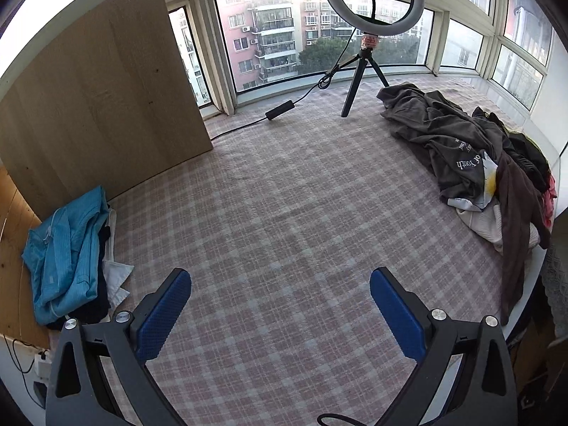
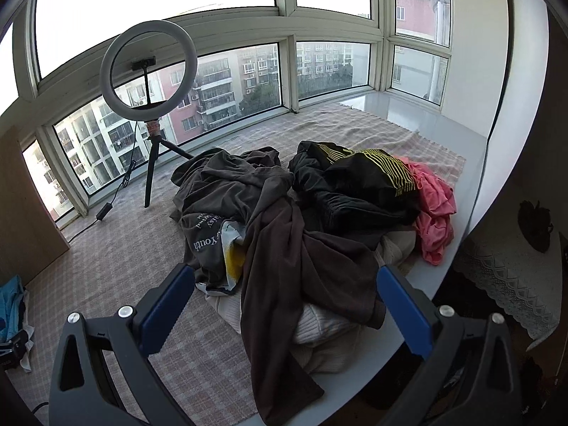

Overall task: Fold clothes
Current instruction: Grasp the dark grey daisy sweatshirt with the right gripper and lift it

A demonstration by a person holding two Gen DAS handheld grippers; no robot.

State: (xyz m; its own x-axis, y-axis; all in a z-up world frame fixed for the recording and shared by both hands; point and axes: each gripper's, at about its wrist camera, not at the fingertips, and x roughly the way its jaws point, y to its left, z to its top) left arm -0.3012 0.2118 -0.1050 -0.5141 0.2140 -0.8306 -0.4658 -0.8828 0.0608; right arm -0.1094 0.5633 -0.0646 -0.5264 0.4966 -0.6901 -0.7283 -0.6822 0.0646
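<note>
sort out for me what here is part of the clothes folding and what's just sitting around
Part of the job:
- pile of unfolded clothes, with a brown garment on top
- blue garment stack
- checked blanket as work surface
- left gripper and right gripper, both open and empty

Just lying about:
- ring light on tripod
- its cable
- wooden board

The plaid cloth (image 1: 284, 213) is matt and woven. Left of it, the board (image 1: 106, 106) shows pale, matt wood grain. On its right edge, the dark brown garment (image 2: 284, 284) looks soft and dull, and the white garment (image 2: 319, 323) under it ribbed. Beyond the cloth, the sill (image 2: 426, 117) is smooth and glossy. The left gripper's pads (image 1: 163, 319) are blue and dimpled.
</note>
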